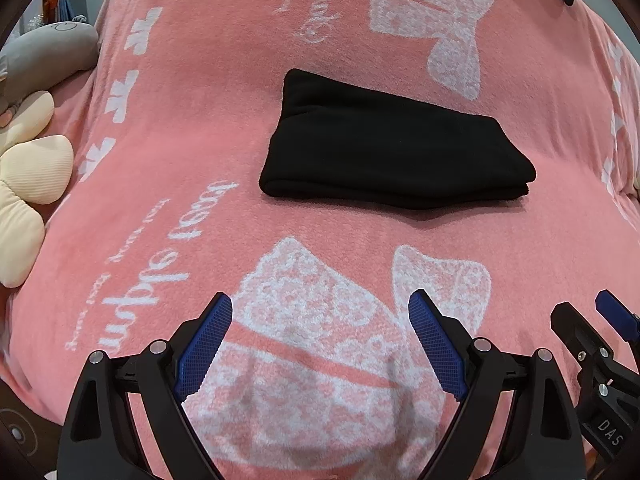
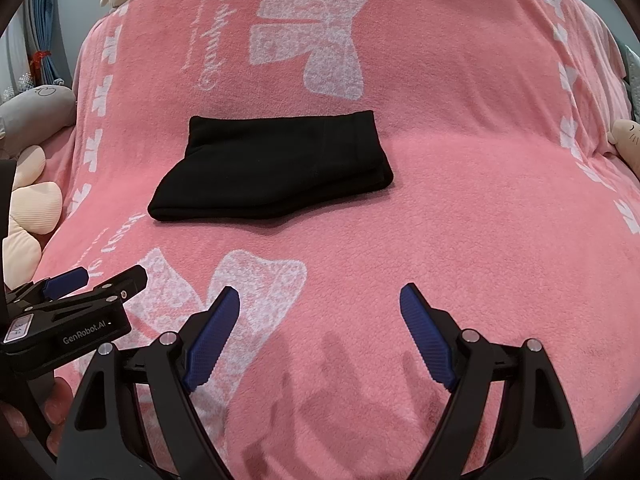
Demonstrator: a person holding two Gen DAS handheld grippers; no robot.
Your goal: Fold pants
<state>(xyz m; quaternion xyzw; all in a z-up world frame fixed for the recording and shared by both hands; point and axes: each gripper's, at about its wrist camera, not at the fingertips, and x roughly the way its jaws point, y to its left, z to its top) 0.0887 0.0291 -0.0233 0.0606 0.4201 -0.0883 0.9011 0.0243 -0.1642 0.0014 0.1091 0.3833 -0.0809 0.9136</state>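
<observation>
Nearest, both tools hang side by side over the pink blanket (image 1: 168,128), the left hand-held gripper (image 1: 320,312) and right hand-held gripper (image 2: 320,304) spread wide and holding nothing. Farther off, mid-bed and well apart from both, lie the black pants (image 1: 392,148), a compact stack running left to right, layered edges nearest. Folding looks finished; at most some tidying remains.

Folded pants (image 1: 394,148) on blanket (image 1: 224,92), centre.
</observation>
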